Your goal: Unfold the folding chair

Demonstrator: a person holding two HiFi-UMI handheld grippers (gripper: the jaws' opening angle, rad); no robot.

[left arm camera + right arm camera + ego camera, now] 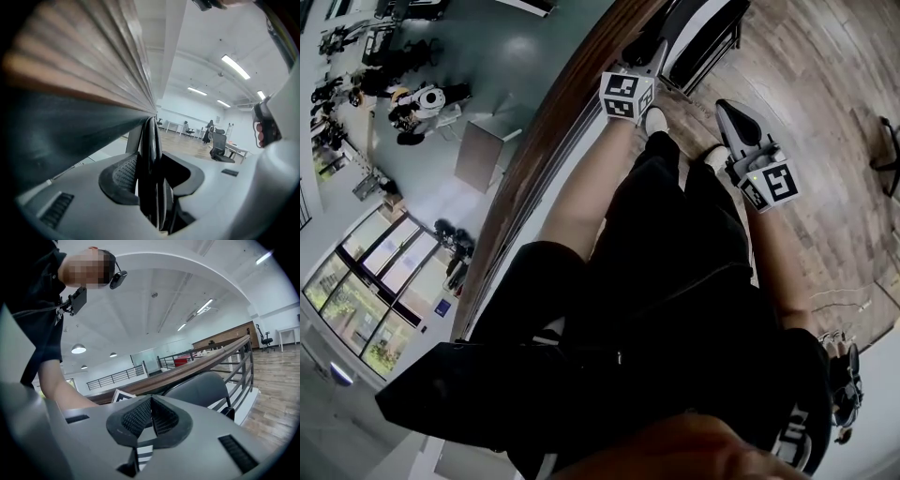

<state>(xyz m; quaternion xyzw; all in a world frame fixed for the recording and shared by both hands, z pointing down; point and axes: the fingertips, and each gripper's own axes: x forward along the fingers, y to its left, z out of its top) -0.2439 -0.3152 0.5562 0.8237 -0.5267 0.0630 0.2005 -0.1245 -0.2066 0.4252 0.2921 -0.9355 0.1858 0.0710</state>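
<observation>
Left gripper [150, 185]: clenched on a black tube [151, 140] of the folding chair. The ribbed left pad [123, 174] lies against the tube. The other pad sits behind the tube, so its contact seems likely rather than plain.
Right gripper [151, 404]: jaws pressed together, nothing between them.
Folding chair [712, 28]: folded flat, black, standing on the wooden floor [825, 84] beside the railing, just past the person's white shoes [656, 120].
Head view only: both grippers reach toward the chair. The left one is at its near edge and the right one is near it, lower in the picture. Each carries a marker cube [628, 96].
Left gripper view only: the grip on the tube, seen close. Beyond it are far desks, an office chair [218, 146] and ceiling strip lights [236, 67].
Right gripper view only: the chair's dark padded back [201, 389] beyond the closed jaws, the left gripper's cube peeping over them, and the person's bare forearm [61, 385].
Handrail [567, 112]: brown wood, running diagonally. It fills the upper left of the left gripper view and crosses the right gripper view behind the chair.
Lower hall [441, 112]: far below the railing, with people and a grey box [487, 150]. Seen from the head alone.
In the way: the person's black clothing [675, 281] covers the middle of the head view and hides much of the floor.
</observation>
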